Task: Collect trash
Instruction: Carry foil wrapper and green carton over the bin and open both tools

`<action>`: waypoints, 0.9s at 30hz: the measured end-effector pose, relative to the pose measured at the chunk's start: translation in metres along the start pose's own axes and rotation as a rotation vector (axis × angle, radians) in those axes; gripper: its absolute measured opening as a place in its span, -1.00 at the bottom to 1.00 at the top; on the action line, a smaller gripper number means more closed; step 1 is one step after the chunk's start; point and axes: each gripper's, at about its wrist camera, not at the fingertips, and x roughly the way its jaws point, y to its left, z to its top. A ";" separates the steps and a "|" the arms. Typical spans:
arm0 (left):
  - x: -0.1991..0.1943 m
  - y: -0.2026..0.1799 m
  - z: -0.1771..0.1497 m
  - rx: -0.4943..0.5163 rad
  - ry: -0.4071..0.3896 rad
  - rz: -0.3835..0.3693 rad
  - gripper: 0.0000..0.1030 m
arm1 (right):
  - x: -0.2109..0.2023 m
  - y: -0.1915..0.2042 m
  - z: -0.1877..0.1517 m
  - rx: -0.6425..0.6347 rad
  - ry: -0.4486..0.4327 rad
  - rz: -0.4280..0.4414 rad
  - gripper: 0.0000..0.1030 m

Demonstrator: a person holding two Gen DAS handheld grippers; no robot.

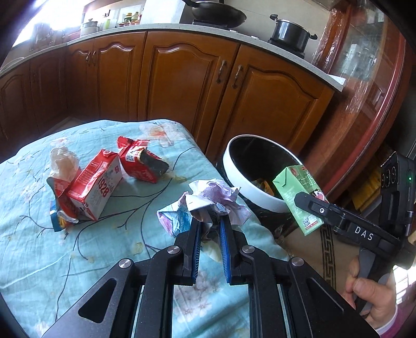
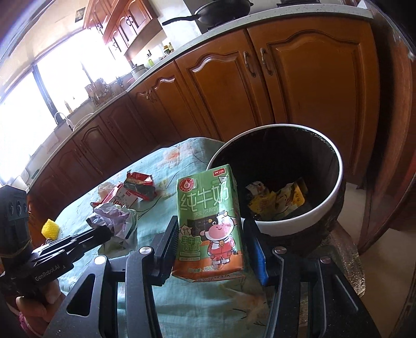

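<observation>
Wooden kitchen cabinets point(image 1: 182, 85) run along the back, with a black pot point(image 1: 291, 32) and a pan point(image 2: 221, 11) up on the counter. Down front, the bench point(image 1: 39, 247) wears a pale blue floral cloth, and it's littered.

Left tongs point(image 1: 210, 227) are clamped on a crumpled wad of paper point(image 1: 215, 197) near the bench's right edge, blue pads pinching its lower folds. Well to the left of it sits a red and white carton point(image 1: 96, 184) lying tilted, a torn red wrapper point(image 1: 140, 161) just behind it, and a scrunched bit of clear plastic point(image 1: 62, 161) beside the carton. A small yellow ridged thing point(image 2: 50, 227) shows at the bench's near left edge in the right wrist view; can't tell what it is.

Right tongs point(image 2: 210, 234) are closed on a green milk carton point(image 2: 208, 223), upright, held just short of the bin point(image 2: 335, 200). That bin stands beside the bench's right edge, white rim, dark inside, with yellow wrappers point(image 2: 275, 197) already at the bottom. Between carton and bin mouth, only the near rim stands in the way.
</observation>
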 end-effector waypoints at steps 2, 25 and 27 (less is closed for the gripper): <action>0.006 -0.005 0.004 0.009 0.002 -0.007 -0.75 | -0.002 -0.006 0.003 0.009 -0.007 -0.006 -0.03; 0.070 -0.049 0.053 0.089 0.018 -0.075 -0.75 | 0.005 -0.047 0.031 0.043 -0.036 -0.066 -0.04; 0.076 -0.051 0.056 0.091 0.022 -0.075 -0.75 | 0.007 -0.049 0.033 0.044 -0.032 -0.072 -0.04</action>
